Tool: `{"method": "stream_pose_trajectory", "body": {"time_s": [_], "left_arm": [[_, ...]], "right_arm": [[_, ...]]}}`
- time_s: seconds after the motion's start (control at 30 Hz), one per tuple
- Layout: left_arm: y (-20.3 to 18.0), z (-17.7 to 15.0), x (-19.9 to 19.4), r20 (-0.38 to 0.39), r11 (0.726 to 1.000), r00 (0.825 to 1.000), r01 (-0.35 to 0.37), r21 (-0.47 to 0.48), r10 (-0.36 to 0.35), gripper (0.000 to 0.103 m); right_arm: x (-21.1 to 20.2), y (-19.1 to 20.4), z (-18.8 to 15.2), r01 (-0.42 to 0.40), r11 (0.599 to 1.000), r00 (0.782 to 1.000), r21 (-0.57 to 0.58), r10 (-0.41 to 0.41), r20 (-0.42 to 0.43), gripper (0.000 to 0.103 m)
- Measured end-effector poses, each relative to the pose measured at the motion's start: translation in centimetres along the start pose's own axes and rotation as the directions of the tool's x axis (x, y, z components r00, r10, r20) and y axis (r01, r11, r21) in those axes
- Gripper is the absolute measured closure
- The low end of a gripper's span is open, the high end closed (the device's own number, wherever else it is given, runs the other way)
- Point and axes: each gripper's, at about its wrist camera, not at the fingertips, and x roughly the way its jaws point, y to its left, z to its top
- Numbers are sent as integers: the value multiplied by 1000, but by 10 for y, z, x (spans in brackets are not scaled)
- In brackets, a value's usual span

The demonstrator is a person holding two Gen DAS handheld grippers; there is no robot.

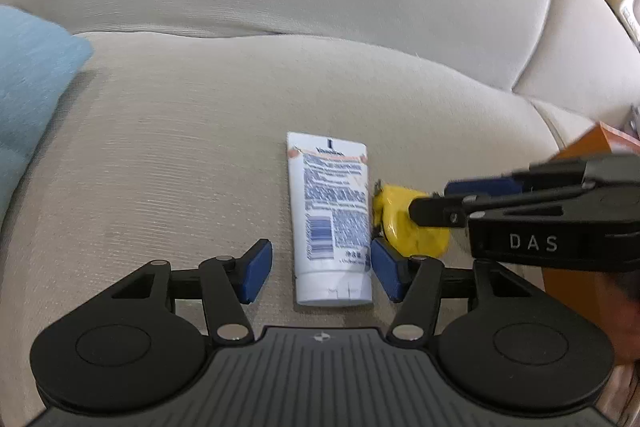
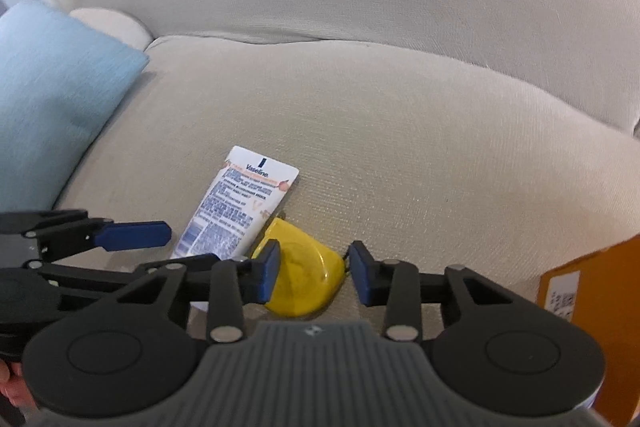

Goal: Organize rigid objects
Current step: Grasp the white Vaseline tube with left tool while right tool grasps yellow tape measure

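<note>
Left wrist view: left gripper (image 1: pixel 322 271) spread wide, straddling the cap end of a white plastic lotion tube with printed label (image 1: pixel 330 215). Pads clear of the tube on both sides, a wider gap on the left pad, the right pad just beside the tube edge. No grip yet. Tube flat on the beige fabric sofa seat cushion (image 1: pixel 180 147), crimped end pointing away toward the backrest.

Right wrist view: right gripper (image 2: pixel 314 273) part open around a yellow rounded plastic object (image 2: pixel 304 283), which touches the tube's side. Left pad at or on its edge, right pad apart by a small gap. Not pinching, as far as visible.

Step in hand, judged: paired pre-grasp, one item per gripper. Next: close both, centring the left first so the tube is not shoved sideways into the yellow piece; then lift. Likely destination the orange cardboard box (image 2: pixel 592 307) at right, unconfirmed. Light blue cushion (image 2: pixel 60 107) far left, not involved.
</note>
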Motion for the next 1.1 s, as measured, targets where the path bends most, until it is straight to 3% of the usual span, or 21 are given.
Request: {"method": "stream_pose_trajectory", "body": {"time_s": [0.1, 0.13, 0.17, 0.3, 0.43, 0.57, 0.83, 0.93, 1.03, 1.1], "left_arm": [[-6, 0, 5, -12, 999, 1000, -24, 48, 24, 36], [-10, 0, 5, -8, 997, 999, -33, 76, 34, 39], [-13, -1, 5, -10, 995, 1000, -27, 92, 28, 54], [-12, -6, 0, -48, 997, 998, -43, 69, 47, 56], [-5, -15, -10, -89, 998, 994, -60, 8, 60, 56], [-6, -33, -22, -135, 998, 989, -63, 27, 66, 56], [-14, -56, -34, -236, 997, 969, -61, 38, 68, 56], [-13, -58, -37, -226, 997, 971, -68, 24, 72, 54], [-13, -56, -39, -183, 996, 979, -90, 22, 92, 40], [-18, -54, -38, -160, 993, 981, -106, 51, 113, 38]], "right_arm": [[-1, 1, -1, 13, 999, 1000, -30, -13, -12, 60], [0, 0, -1, -1, 1000, 1000, -16, 1, -23, 58], [0, -1, -1, -16, 1000, 999, 1, 16, -29, 57], [4, 7, -2, -5, 1000, 999, -21, 4, -34, 48], [11, 21, -1, 36, 995, 999, -97, -39, -34, 44], [8, 27, -6, 69, 988, 997, -141, -73, -23, 46], [-12, 18, -41, 105, 990, 990, -98, -113, -82, 46], [-22, 13, -57, 109, 992, 988, -68, -115, -100, 46], [-27, 13, -68, 107, 990, 990, -87, -115, -86, 45], [-29, 15, -72, 108, 985, 990, -136, -119, -79, 45]]}}
